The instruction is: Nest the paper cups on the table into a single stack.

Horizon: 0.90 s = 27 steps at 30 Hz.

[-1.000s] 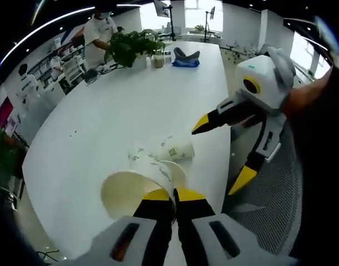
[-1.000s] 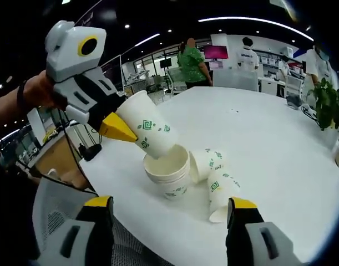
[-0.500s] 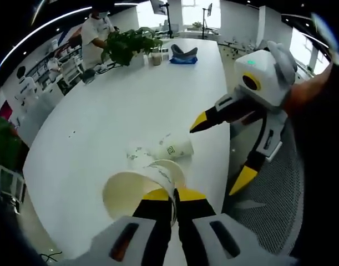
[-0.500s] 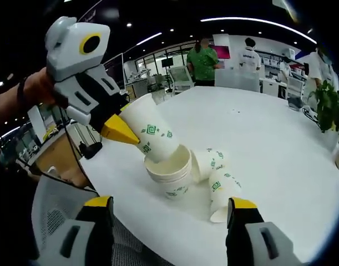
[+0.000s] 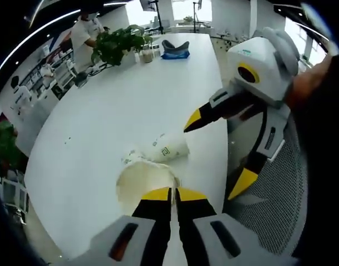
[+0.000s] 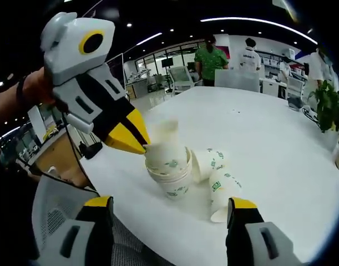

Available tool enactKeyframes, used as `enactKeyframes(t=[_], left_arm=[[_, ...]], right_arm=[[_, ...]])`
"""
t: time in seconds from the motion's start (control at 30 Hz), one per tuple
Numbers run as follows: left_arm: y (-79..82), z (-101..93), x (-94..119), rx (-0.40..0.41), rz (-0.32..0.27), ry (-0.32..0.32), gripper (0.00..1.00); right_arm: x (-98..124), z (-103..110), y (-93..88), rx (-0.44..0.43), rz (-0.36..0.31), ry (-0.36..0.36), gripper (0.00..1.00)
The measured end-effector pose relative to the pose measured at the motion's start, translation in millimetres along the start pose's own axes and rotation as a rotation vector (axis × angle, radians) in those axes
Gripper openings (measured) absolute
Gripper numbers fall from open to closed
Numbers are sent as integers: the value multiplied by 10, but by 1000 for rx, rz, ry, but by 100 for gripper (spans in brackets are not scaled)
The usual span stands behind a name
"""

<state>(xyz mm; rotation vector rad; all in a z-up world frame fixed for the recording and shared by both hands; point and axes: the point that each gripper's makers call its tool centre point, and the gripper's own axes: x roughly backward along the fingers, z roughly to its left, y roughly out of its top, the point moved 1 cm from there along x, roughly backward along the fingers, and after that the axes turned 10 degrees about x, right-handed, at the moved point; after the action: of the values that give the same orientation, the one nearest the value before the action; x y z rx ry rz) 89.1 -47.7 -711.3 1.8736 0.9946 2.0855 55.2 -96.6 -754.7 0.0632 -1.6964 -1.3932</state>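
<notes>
Left gripper view: the left gripper [image 5: 172, 193], jaws pinched together on the rim of a paper cup [image 5: 142, 178], holds it near the white table's [image 5: 119, 105] edge; broad bare tabletop lies beyond.

Right gripper view: the right gripper [image 6: 168, 208] gapes wide, holding nothing. The held cup sits inside an upright cup [image 6: 170, 178]; two fallen cups [image 6: 216, 180] lie just beside it.

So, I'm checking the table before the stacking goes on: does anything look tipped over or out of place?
Yes. Two paper cups lie on their sides on the white table, right beside the upright nested stack, instead of standing. The left claw is pinched on the stack's top cup rim. No spill or damage is visible.
</notes>
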Motion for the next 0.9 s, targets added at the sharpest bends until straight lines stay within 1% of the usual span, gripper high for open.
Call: enactKeyframes(t=[0.13, 0.27, 0.4, 0.47, 0.57, 0.63, 0.7, 0.73, 0.77, 0.8, 0.87, 0.9], left_arm=[[-4, -24, -9, 2, 3, -2, 1], [-24, -32, -22, 6, 4, -2, 0], [-30, -38, -26, 30, -9, 1, 1], [-45, -24, -24, 44, -16, 3, 2], [-65, -5, -3, 68, -33, 10, 5], [-71, 43, 21, 98, -55, 24, 10], [-50, 40, 60, 149, -96, 37, 14], [-47, 50, 79, 169, -113, 41, 15], [-43, 77, 106, 198, -141, 51, 16], [-62, 126, 112, 222, -158, 58, 17], [-113, 183, 143, 292, -187, 71, 19], [-152, 220, 154, 342, -203, 84, 22]], right_arm=[[27, 33, 11, 0, 1, 2, 86], [-17, 10, -7, -1, 1, 3, 86], [-15, 3, -21, -4, 4, 1, 86], [28, 23, -7, -9, 5, 0, 86], [13, 4, -28, -12, 7, -3, 85], [-1, -12, -45, -19, 8, -6, 85], [-11, -34, -65, -26, 9, -10, 85], [-17, -42, -75, -30, 8, -11, 85], [-30, -57, -94, -41, 8, -14, 85], [-37, -67, -116, -52, 11, -15, 84], [6, -50, -110, -66, 13, -18, 84], [-38, -76, -172, -78, 22, -20, 84]])
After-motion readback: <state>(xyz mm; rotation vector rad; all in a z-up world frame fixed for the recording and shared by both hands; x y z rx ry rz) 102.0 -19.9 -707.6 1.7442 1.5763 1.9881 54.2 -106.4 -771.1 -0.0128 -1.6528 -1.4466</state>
